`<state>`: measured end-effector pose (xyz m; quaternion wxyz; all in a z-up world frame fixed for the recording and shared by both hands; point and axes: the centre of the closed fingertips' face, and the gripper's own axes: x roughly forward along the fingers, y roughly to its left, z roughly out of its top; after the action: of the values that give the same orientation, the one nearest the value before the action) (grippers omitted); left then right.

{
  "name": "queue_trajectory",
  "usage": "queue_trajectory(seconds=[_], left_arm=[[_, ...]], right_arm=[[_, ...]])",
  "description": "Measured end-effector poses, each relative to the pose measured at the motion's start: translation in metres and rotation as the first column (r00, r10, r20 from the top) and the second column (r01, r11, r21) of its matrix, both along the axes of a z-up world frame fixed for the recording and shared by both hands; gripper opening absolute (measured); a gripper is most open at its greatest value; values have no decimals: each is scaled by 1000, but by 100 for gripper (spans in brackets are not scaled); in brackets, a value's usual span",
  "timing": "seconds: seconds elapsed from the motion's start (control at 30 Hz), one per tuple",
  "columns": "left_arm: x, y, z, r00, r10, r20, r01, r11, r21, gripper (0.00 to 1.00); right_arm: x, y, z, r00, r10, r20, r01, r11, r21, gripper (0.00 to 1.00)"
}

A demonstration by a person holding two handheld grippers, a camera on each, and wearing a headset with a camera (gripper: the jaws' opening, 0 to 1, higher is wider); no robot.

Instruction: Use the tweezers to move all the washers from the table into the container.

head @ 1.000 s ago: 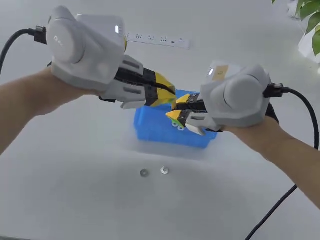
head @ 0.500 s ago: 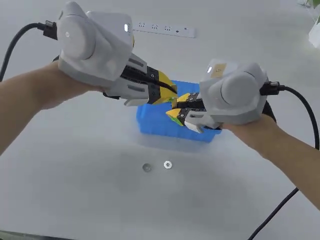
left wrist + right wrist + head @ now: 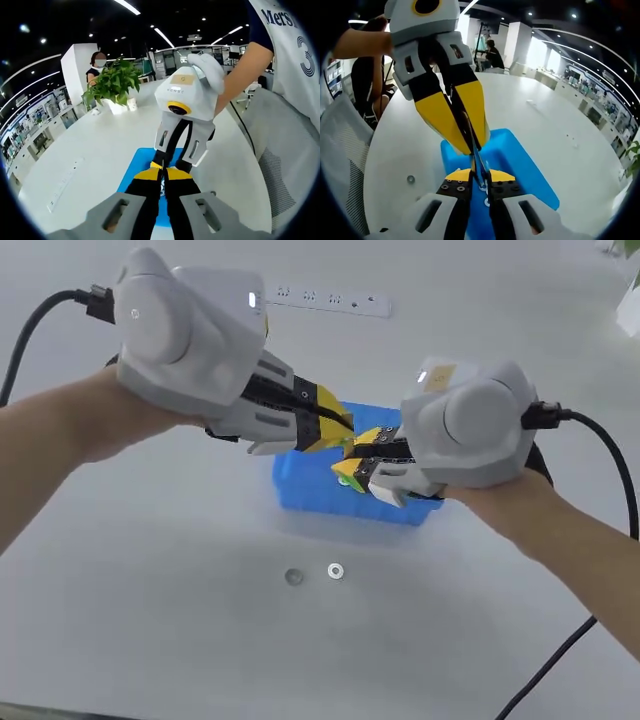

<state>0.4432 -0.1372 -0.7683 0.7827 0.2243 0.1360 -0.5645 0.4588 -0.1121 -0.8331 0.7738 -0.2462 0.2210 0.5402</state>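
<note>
Meeting over the blue container (image 3: 300, 492) at the middle of the head view, the left gripper (image 3: 343, 426) and the right gripper (image 3: 350, 473) point tip to tip. The left one's yellow-tipped jaws are pressed together on one end of the thin tweezers (image 3: 474, 150), which run down the centre of the right gripper view into the right one's jaws; these look closed on the tweezers' other end, though the narrow slit between them makes that a judgement. A washer (image 3: 293, 576) and a second washer (image 3: 335, 570) lie side by side on the white table (image 3: 150, 630), below the container in the head view and well apart from both grippers; whether the tweezers carry anything is too small to tell. The step in hand seems to be settling the hold on the tweezers between the two grippers. To do it well, one gripper should hold firm while the other adjusts; the tool should stay straight and over the container, so that anything dropped lands inside; the next pick calls for tips lowered flat to a washer's rim.
</note>
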Motion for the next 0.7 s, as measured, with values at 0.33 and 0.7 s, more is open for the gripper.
queue_trajectory(seconds=[0.33, 0.7], left_arm=[[-6, 3, 20, 999, 15, 34, -14, 1000, -18, 5], [-30, 2, 38, 999, 4, 55, -2, 999, -38, 5]], right_arm=[[-1, 4, 21, 999, -12, 32, 11, 999, 41, 12], [-22, 0, 39, 999, -8, 46, 5, 998, 69, 13]])
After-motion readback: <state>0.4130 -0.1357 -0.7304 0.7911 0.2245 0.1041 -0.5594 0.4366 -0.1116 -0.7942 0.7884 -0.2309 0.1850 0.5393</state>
